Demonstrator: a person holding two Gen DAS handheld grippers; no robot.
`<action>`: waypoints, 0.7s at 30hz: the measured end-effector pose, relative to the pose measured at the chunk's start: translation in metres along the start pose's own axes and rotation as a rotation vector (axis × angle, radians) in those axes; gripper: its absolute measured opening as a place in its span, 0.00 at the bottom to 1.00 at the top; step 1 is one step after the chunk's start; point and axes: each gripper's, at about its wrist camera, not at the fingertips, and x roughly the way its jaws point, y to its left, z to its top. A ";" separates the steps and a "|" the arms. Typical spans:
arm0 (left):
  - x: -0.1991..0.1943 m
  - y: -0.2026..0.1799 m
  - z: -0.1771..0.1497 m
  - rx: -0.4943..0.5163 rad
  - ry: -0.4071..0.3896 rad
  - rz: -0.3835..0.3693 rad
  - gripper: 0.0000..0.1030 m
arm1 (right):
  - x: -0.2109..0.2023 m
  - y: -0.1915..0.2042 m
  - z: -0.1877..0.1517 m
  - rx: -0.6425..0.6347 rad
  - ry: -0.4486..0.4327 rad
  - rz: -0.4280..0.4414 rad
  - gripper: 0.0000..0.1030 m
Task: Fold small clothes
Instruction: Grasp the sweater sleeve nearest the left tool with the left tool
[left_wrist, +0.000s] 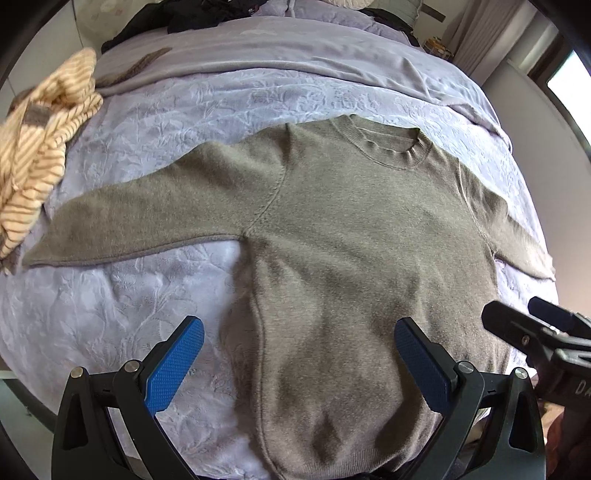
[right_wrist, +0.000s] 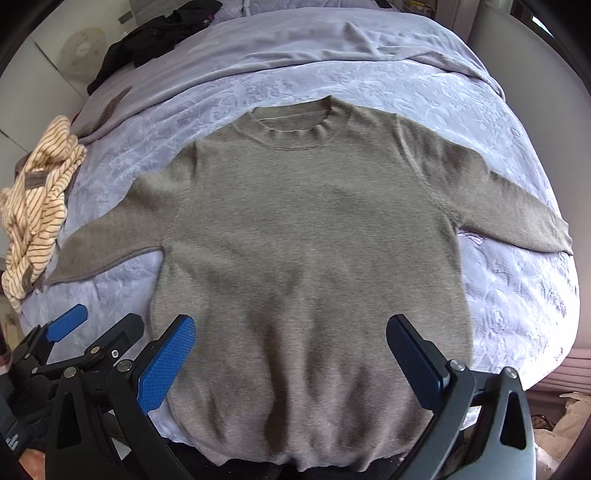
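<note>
Bed (left_wrist: 110, 314): one grey sweater (left_wrist: 351, 240) flat, one striped garment (left_wrist: 37, 155); two grippers, jaws spread, empty.

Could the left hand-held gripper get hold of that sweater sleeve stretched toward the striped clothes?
Probably yes. The left hand-held gripper is open, and the sleeve of the grey sweater lies flat and uncovered on the bed; nothing lies between them.

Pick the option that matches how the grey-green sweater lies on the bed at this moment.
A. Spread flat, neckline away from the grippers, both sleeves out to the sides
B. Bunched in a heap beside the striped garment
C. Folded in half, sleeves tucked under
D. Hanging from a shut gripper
A: the sweater lies flat on the bed cover, both sleeves spread, and the left gripper and right gripper are open above its hem.
</note>
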 end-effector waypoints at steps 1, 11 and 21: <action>0.002 0.009 0.000 -0.020 0.001 -0.025 1.00 | 0.001 0.005 -0.001 -0.007 0.001 0.006 1.00; 0.022 0.190 0.011 -0.382 -0.143 -0.140 1.00 | 0.023 0.082 -0.020 -0.119 0.048 0.058 1.00; 0.094 0.317 0.001 -0.731 -0.177 -0.398 1.00 | 0.053 0.129 -0.041 -0.152 0.126 0.126 1.00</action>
